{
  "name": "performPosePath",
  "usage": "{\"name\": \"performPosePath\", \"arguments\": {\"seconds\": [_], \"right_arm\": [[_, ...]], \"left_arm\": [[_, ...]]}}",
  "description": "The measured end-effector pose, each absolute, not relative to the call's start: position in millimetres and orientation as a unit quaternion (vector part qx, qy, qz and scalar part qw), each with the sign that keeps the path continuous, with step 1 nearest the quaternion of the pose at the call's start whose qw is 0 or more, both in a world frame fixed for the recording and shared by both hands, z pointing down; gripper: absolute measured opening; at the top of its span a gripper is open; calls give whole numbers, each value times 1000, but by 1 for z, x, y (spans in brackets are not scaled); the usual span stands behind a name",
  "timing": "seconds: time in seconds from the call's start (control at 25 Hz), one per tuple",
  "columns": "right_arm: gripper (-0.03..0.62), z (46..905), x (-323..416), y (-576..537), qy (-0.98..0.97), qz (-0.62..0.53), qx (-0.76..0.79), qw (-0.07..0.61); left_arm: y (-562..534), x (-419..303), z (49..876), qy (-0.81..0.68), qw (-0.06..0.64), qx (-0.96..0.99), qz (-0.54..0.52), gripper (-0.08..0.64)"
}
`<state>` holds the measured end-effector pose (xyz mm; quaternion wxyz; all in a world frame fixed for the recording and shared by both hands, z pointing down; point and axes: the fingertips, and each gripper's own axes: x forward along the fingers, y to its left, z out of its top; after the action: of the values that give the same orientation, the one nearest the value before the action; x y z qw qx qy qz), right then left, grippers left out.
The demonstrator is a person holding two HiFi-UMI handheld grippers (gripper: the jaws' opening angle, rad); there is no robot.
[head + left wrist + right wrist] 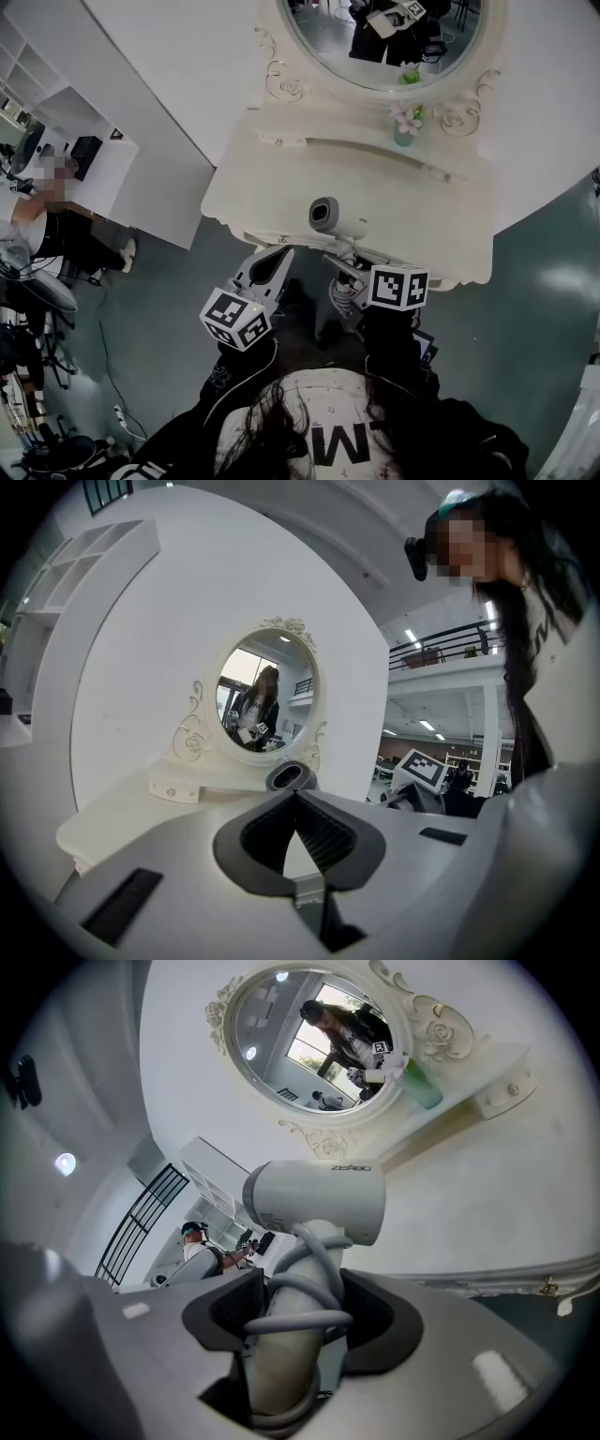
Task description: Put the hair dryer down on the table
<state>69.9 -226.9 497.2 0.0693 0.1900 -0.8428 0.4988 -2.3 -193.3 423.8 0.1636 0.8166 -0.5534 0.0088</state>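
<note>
Hair dryer: white body, light grey cord around the handle.
Dressing table: cream white; mirror frame bears scroll and rose relief.
Left marker cube, right marker cube: black-and-white squares.
Vase: green.
Floor: dull teal.

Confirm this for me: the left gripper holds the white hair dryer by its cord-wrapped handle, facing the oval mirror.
Wrong gripper: the right gripper holds the white hair dryer by its cord-wrapped handle, facing the oval mirror, as the right gripper view shows. The left gripper is shut and empty.

Bright, even light — fisheye-warped edges
</note>
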Motion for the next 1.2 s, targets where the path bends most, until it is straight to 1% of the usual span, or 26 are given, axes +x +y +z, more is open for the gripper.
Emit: {"name": "performPosePath", "arguments": {"seconds": [0.32, 0.56, 0.84, 1.2], "right_arm": [[258, 500, 59, -250, -844, 491, 203, 74], [258, 510, 30, -272, -840, 491, 210, 98], [258, 518, -34, -305, -841, 484, 205, 128], [258, 535, -122, -340, -846, 462, 189, 186]], "left_arm": [[-221, -16, 426, -539, 162, 827, -1, 1], [-252, -41, 426, -525, 161, 836, -7, 2], [-285, -111, 421, -532, 161, 831, -14, 1], [-313, -207, 428, -557, 174, 811, -25, 0]]}}
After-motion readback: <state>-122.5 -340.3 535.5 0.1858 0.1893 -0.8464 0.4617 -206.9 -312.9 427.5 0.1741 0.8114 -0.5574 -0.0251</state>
